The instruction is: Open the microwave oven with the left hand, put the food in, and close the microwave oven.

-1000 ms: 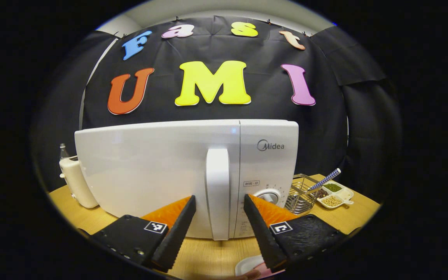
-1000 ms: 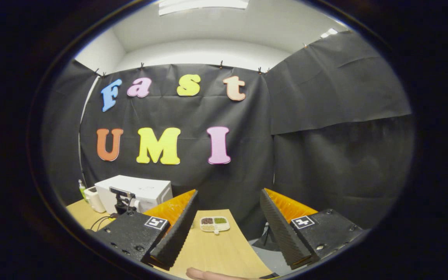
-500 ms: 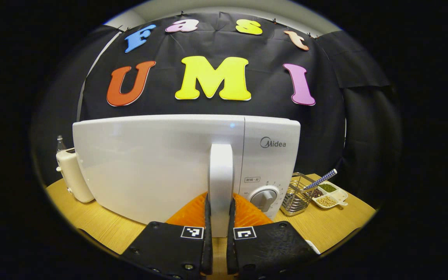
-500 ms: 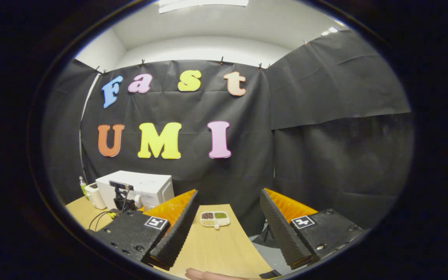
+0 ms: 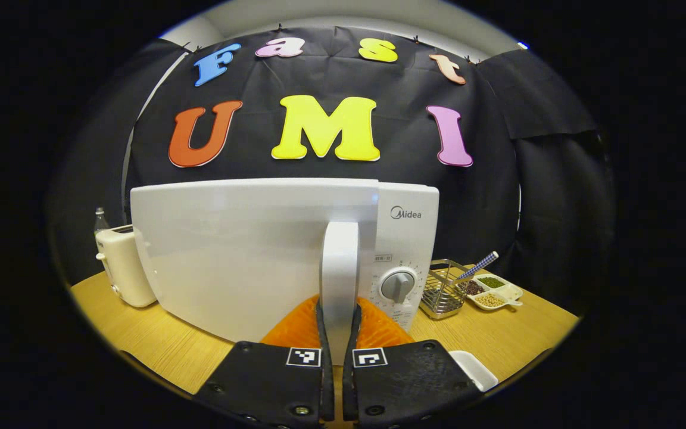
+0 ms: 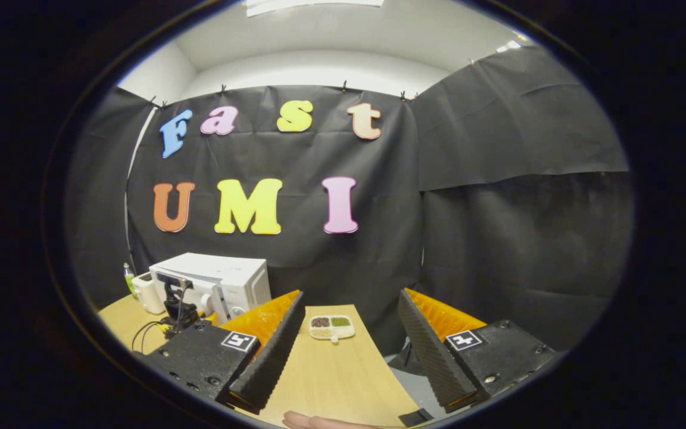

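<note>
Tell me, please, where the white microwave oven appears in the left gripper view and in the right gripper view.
Left gripper view: the microwave oven is close and central; the left gripper is shut on its door handle.
Right gripper view: it is small, far off at lower left, on the wooden table.
Shared landmark: the divided dish of beans, to the right of the oven.

One microwave oven (image 5: 271, 250), one toaster (image 5: 121, 265), one wire basket (image 5: 443, 291), one divided dish (image 5: 493, 292)
</note>
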